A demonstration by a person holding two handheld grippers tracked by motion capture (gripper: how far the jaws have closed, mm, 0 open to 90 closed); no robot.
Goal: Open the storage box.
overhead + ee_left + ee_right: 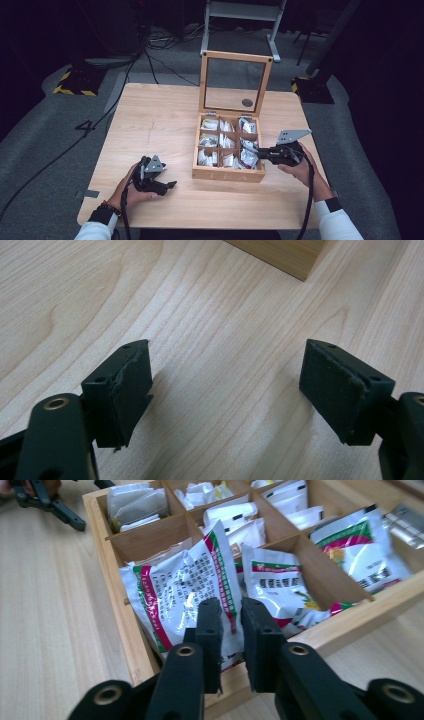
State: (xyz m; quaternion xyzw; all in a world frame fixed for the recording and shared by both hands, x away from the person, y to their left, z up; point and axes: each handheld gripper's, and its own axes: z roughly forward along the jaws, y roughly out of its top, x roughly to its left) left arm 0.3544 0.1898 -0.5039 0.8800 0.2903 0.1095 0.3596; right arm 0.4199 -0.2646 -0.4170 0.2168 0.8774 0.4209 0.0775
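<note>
Your left gripper point(170, 185) rested on the pale wooden table point(150, 125), left of the box, jaws spread wide on nothing. Centre: the light wooden tea box point(228, 175) stood with its glass-paned lid point(235, 82) upright, its nine compartments stocked with packets. Right: your right gripper point(231, 630) had reached over the box wall, jaws clenched on the edge of a white foil sachet with red-and-green border point(185, 587), which sat in the near right compartment. Judged early: sachet gripped, lifting out left.
</note>
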